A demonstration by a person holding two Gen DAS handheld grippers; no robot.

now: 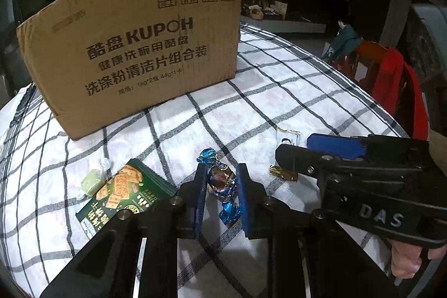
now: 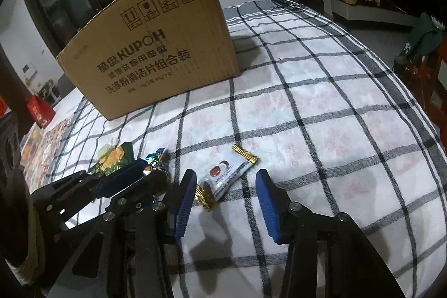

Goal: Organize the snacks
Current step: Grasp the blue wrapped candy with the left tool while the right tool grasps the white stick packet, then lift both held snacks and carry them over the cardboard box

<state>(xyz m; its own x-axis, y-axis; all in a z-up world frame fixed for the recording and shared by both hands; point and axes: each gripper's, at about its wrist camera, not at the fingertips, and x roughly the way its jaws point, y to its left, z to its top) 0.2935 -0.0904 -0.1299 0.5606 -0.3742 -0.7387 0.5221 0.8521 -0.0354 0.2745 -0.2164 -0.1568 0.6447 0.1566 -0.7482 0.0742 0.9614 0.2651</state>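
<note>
My left gripper (image 1: 220,186) is shut on a blue foil-wrapped candy (image 1: 222,182), low over the checked tablecloth. A green biscuit box (image 1: 125,190) and a pale green wrapped candy (image 1: 93,182) lie just to its left. My right gripper (image 2: 226,186) is open around a white snack packet with gold ends (image 2: 226,175) that lies flat on the cloth. In the left wrist view the right gripper (image 1: 321,152) is at the right, over that packet (image 1: 287,140). In the right wrist view the left gripper (image 2: 145,172) is at the left, holding the blue candy (image 2: 155,157).
A large brown KUPOH cardboard box (image 1: 134,46) stands at the back of the table, also in the right wrist view (image 2: 151,52). A chair with red cloth (image 1: 396,85) is beyond the table's right edge. More snacks and a red packet (image 2: 39,109) lie far left.
</note>
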